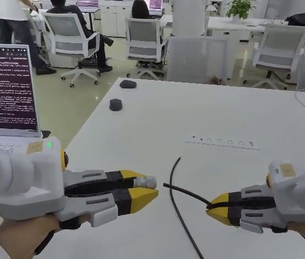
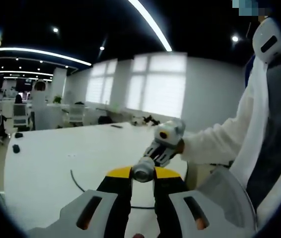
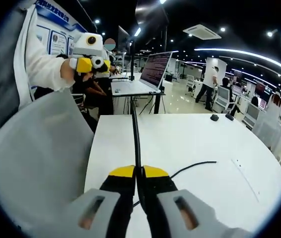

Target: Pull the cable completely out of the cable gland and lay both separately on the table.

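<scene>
Head view, lower left of frame: left gripper (image 1: 144, 190), yellow-tipped jaws clenched on a small silver-grey cylindrical cable gland (image 1: 148, 182). The left gripper view agrees, with the cable gland (image 2: 144, 171) pinched between the tips at lower centre. Lower right of the head view: right gripper (image 1: 213, 208), jaws closed tight on a thin black cable (image 1: 172, 188). In the right gripper view the cable (image 3: 135, 144) runs straight up from the closed tips (image 3: 136, 171), with the left gripper (image 3: 88, 63) in the upper left. In the head view the cable's free end stops just short of the cable gland, apart from it. The rest of the cable lies in a loose curve on the white table (image 1: 249, 108), running off the bottom edge. An open laptop with a text-filled screen (image 1: 7, 86) sits at upper left, and a small dark round object (image 1: 116, 104) lies further up the table.
</scene>
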`<state>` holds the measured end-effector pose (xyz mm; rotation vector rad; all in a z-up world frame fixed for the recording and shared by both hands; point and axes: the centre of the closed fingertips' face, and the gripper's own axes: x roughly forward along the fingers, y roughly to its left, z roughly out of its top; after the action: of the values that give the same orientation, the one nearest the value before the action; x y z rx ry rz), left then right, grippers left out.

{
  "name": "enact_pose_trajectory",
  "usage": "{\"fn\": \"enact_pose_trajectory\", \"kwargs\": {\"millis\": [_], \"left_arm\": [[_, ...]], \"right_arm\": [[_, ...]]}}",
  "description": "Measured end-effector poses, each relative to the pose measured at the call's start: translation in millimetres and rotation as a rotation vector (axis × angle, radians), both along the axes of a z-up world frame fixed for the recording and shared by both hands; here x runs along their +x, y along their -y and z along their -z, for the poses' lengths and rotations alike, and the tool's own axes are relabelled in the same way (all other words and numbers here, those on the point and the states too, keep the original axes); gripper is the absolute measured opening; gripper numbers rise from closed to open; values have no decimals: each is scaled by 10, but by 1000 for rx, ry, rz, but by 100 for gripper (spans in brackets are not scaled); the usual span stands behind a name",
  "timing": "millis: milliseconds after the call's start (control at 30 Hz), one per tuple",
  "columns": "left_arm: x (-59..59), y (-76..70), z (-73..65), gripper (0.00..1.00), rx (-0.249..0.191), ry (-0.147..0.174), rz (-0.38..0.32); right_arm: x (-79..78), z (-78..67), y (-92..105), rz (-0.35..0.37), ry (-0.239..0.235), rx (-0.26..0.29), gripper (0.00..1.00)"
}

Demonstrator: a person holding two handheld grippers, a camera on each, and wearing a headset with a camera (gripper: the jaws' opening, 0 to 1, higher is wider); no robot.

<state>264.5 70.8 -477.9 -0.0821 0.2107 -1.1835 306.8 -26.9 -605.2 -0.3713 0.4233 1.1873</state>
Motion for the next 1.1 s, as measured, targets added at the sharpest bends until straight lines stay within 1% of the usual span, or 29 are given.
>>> {"fn": "enact_pose_trajectory", "kwargs": {"millis": [100,133,267,400,500,600,800,833,900,1000,1100], "left_arm": [[-5,-4,23,16,6,-6,-2],[-2,-6,39,16,9,-11,-4],[21,-13,85,16,15,-27,-13],[32,-10,137,16,28,-39,-11],[55,-6,182,16,29,-51,-15],[61,3,220,16,30,-62,-17],[57,11,291,16,37,-84,-22],[58,10,294,16,37,-86,-23],[65,7,307,16,37,-91,-27],[79,2,318,16,39,-95,-32],[95,-6,318,16,36,-98,-37]], "right_arm": [[66,158,-15,8,-19,-25,3],[99,247,-17,15,-27,-45,4],[190,489,-34,25,-41,-89,4],[249,657,-42,37,-70,-96,4],[291,834,-34,56,-91,-122,5],[315,961,-28,79,-95,-139,5],[267,1192,-57,84,-145,-153,6],[260,1201,-62,84,-148,-154,6],[230,1261,-72,85,-170,-155,7],[208,1376,-50,102,-187,-167,7],[180,1428,-43,107,-199,-172,8]]}}
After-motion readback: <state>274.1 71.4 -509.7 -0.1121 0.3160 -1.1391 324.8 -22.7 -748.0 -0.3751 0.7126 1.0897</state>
